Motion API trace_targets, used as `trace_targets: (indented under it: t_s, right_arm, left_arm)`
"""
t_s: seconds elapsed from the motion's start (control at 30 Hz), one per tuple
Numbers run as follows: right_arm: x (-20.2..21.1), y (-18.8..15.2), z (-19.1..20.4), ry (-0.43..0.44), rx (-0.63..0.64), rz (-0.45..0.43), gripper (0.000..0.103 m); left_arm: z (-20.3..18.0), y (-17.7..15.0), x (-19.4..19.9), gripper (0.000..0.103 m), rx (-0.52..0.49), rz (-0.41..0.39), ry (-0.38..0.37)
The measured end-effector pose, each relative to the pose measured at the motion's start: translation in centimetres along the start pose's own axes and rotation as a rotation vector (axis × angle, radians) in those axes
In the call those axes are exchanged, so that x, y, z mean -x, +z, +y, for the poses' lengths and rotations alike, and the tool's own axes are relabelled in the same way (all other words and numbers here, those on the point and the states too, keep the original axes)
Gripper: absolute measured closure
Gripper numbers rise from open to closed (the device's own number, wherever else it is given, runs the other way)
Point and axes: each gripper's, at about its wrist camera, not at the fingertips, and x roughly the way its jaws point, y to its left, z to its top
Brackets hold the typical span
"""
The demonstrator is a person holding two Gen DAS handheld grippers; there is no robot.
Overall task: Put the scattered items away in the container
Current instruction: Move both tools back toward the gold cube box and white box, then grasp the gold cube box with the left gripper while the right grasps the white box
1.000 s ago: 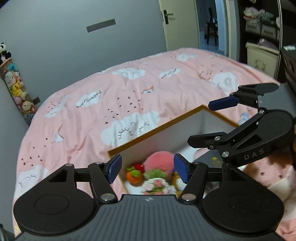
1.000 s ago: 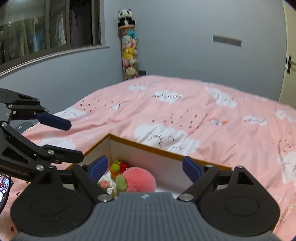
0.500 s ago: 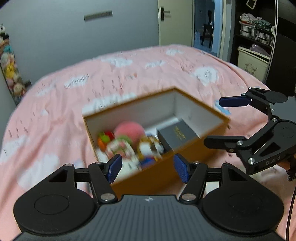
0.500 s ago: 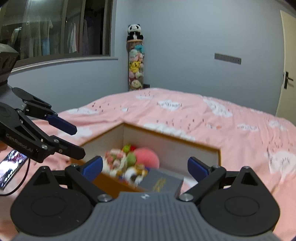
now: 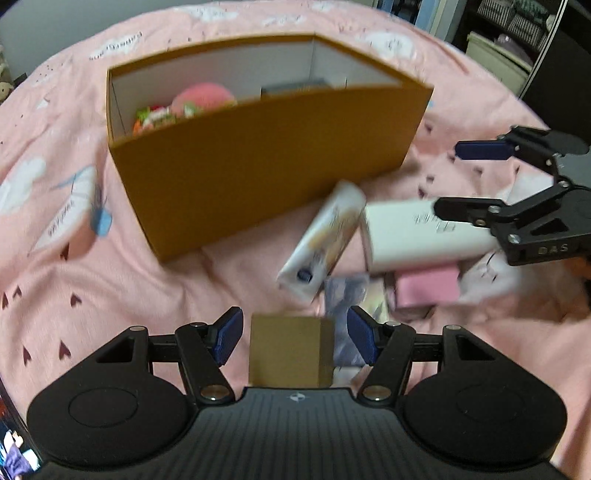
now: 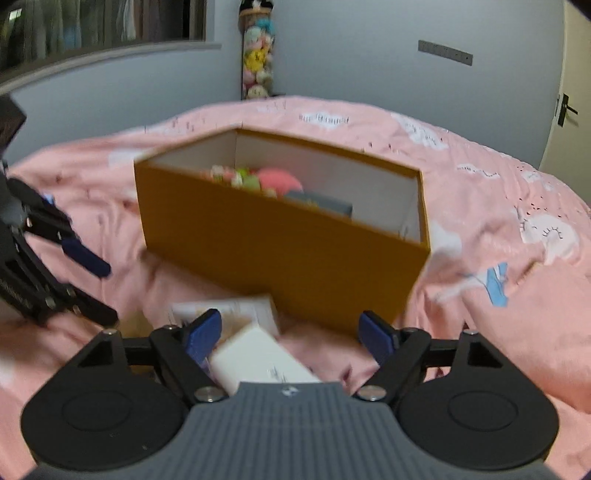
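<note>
An orange box (image 5: 266,162) with a white inside stands on the pink bed and holds plush toys (image 5: 203,98) and a dark grey box (image 5: 295,88). In front of it lie scattered items: a brown cardboard box (image 5: 290,354), a white tilted carton (image 5: 325,243), a white flat box (image 5: 417,232), a pink box (image 5: 428,288). My left gripper (image 5: 295,338) is open over the brown box. My right gripper (image 6: 290,334) is open above the white flat box (image 6: 258,360); it also shows in the left wrist view (image 5: 465,181).
The pink cloud-print bedspread (image 5: 74,236) lies under everything. A column of plush toys (image 6: 256,70) stands at the grey wall. A door (image 6: 570,103) is at the right, and shelves with baskets (image 5: 517,22) are beyond the bed.
Both grippers have pulled back from the orange box and dropped low toward the near side. The scattered boxes in front of it have come into view. Both stay open.
</note>
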Motion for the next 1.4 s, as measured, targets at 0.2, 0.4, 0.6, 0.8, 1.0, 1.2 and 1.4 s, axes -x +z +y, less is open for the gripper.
trace_targets:
  t_s: [0.2, 0.4, 0.6, 0.8, 1.0, 1.2, 1.4]
  right_arm:
    - [-0.6, -1.7, 0.6, 0.030, 0.109, 0.094, 0.020]
    - [-1.5, -2.5, 1.2, 0.054, 0.208, 0.148, 0.020]
    - [-2.8, -2.4, 0.9, 0.067, 0.226, 0.197, 0.020]
    - [-3.6, -2.8, 1.4, 0.021, 0.252, 0.224, 0.022]
    - [-2.5, -3.0, 3.5, -0.040, 0.392, 0.175, 0.024]
    - [-1.5, -3.5, 5.9, -0.032, 0.545, 0.147, 0.044]
    - [-2.4, -3.9, 5.9, -0.076, 0.542, 0.185, 0.042]
  left_arm:
    - [0.7, -0.9, -2.2, 0.027, 0.011, 0.082, -0.008]
    - [1.8, -1.6, -3.8, 0.024, 0.067, 0.147, -0.049]
    - [2.1, -1.8, -4.6, 0.024, 0.081, 0.163, -0.066]
    - [2.1, -1.9, -4.4, 0.028, 0.085, 0.159, -0.065]
    - [1.9, -2.0, -4.2, 0.029, 0.088, 0.150, -0.054]
    - [1.3, -2.0, -3.7, 0.030, 0.079, 0.122, -0.034]
    - [0.9, -1.7, -3.0, 0.030, 0.072, 0.086, -0.031]
